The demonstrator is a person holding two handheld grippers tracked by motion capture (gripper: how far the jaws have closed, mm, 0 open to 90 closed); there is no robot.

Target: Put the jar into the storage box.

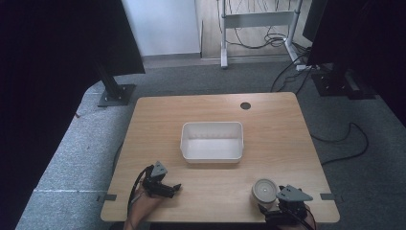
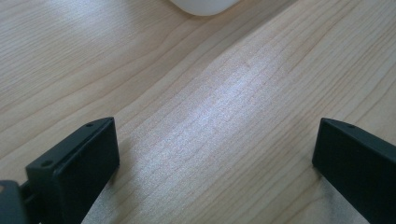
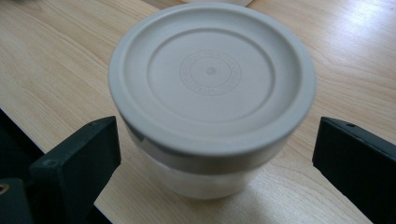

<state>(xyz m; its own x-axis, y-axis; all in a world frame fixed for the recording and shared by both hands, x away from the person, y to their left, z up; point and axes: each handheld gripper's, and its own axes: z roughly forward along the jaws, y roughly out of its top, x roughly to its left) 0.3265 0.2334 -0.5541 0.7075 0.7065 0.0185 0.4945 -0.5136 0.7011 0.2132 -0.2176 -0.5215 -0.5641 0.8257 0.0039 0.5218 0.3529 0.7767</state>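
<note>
1. right gripper (image 1: 276, 207) at the tabletop's (image 1: 287, 143) near right corner, jaws wide apart on either side of a lidded tub (image 3: 212, 100), not touching it.
2. left gripper (image 1: 176, 188) near the near left corner, jaws wide, holding nothing.
3. white bin (image 1: 212, 142) mid-table.

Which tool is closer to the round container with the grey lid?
Right. The right tool is directly beside the round container, jaws open either side. The left tool is far across the table.
</note>
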